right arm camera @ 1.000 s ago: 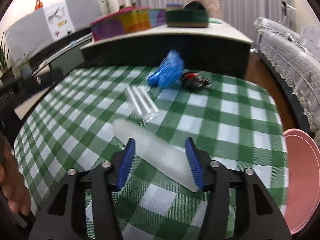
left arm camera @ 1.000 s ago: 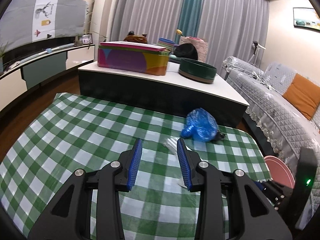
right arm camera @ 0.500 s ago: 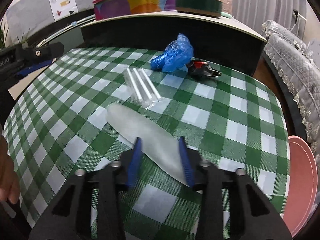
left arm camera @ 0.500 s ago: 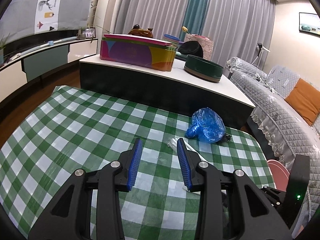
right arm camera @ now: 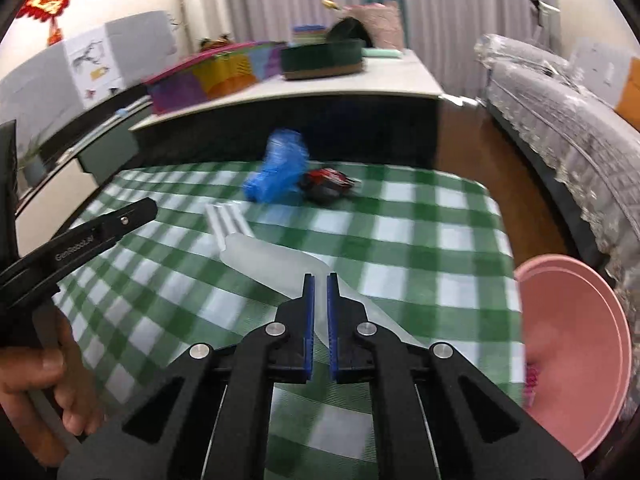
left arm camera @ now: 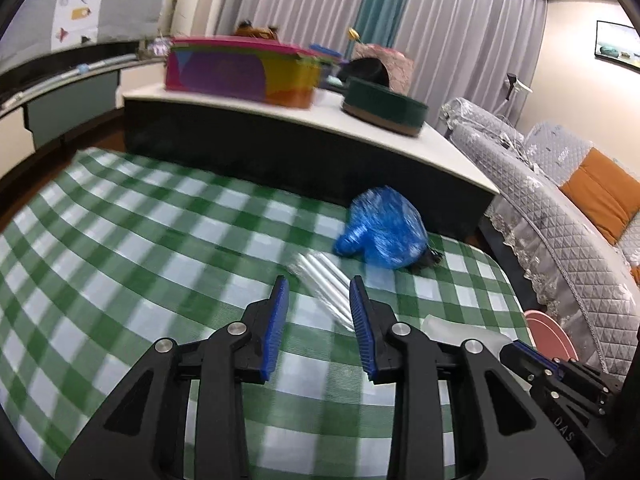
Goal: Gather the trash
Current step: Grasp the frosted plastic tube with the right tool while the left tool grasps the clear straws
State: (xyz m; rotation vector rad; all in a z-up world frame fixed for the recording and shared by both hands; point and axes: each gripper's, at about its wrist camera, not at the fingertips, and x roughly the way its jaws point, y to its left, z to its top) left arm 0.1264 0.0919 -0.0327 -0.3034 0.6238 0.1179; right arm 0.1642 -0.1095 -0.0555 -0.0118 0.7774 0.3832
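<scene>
Two grippers are working over the table (right arm camera: pixel 448 236): the right gripper (right arm camera: pixel 320 280) is pinching a frosted bag (right arm camera: pixel 272 260), while the left gripper's (left arm camera: pixel 318 286) fingers are closing around clear tubes (left arm camera: pixel 326 280) beside the blue bag (left arm camera: pixel 380 234).

table (right arm camera: pixel 440 240): crumpled bag (right arm camera: pixel 280 172) far end | wrapper (right arm camera: pixel 328 184) right of it | basin (right arm camera: pixel 572 352) probably beyond right edge

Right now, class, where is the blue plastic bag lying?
In the right wrist view, the blue plastic bag lies at the far edge of the checked tablecloth, touching the red-and-black wrapper on its right.
</scene>
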